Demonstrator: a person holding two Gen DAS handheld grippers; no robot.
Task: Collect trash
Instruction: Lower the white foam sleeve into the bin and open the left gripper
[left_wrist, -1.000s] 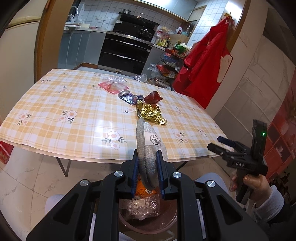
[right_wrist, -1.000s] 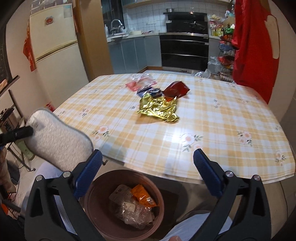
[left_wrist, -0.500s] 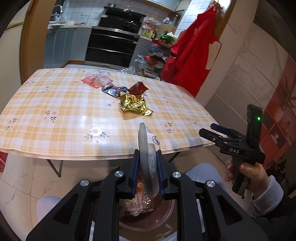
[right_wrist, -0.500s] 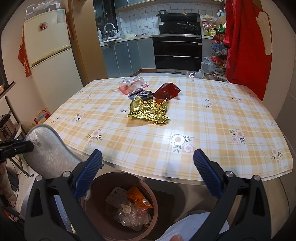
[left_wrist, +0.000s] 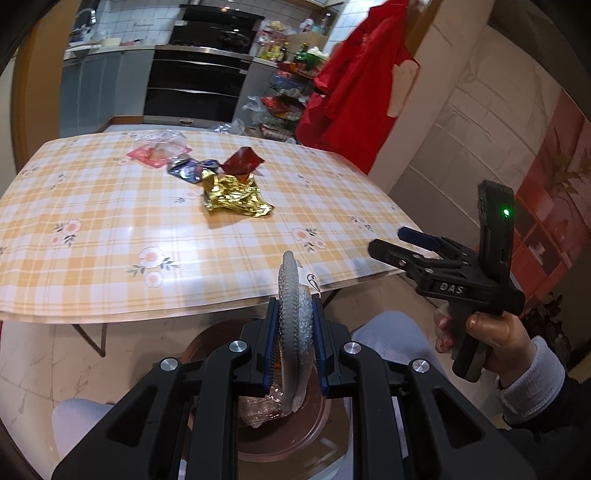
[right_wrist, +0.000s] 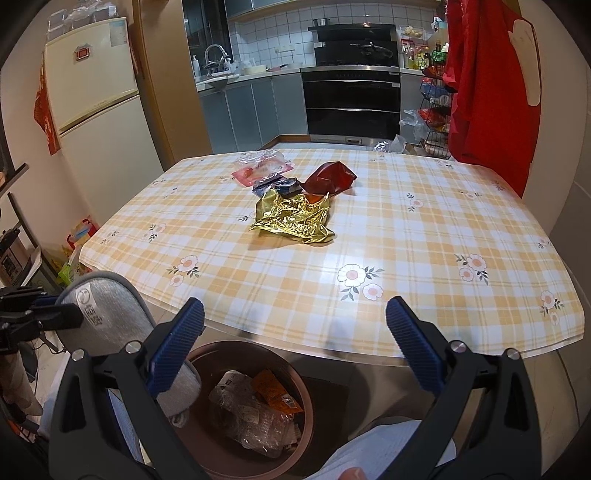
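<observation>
Your left hand-held gripper (left_wrist: 293, 349) is pinching a silver bubble-wrap pouch (left_wrist: 291, 332) edge-on between its blue pads, the jaws drawn in to a narrow gap with the pouch standing upright and poking out beyond the fingertips. The pouch's lower end is hanging over the near rim of the brown bin (right_wrist: 255, 406), which is sitting on the floor between your knees, just under the near edge of the bench (right_wrist: 406, 258). In the right wrist view the pouch (right_wrist: 110, 325) is showing as a broad grey oval at the left, just beside the bin's left rim. The bin is already holding crumpled clear plastic and an orange packet (right_wrist: 273, 393). Your right hand-held gripper (right_wrist: 295, 328) is spread wide with nothing between its pads, pointing over the bin toward the bench. Farther out, around the middle of the bench, a gold foil wrapper (right_wrist: 291, 219) is lying nearest, with a dark red wrapper (right_wrist: 330, 177), a blue wrapper (right_wrist: 275, 184) and a pink-and-clear packet (right_wrist: 260, 166) behind it.
</observation>
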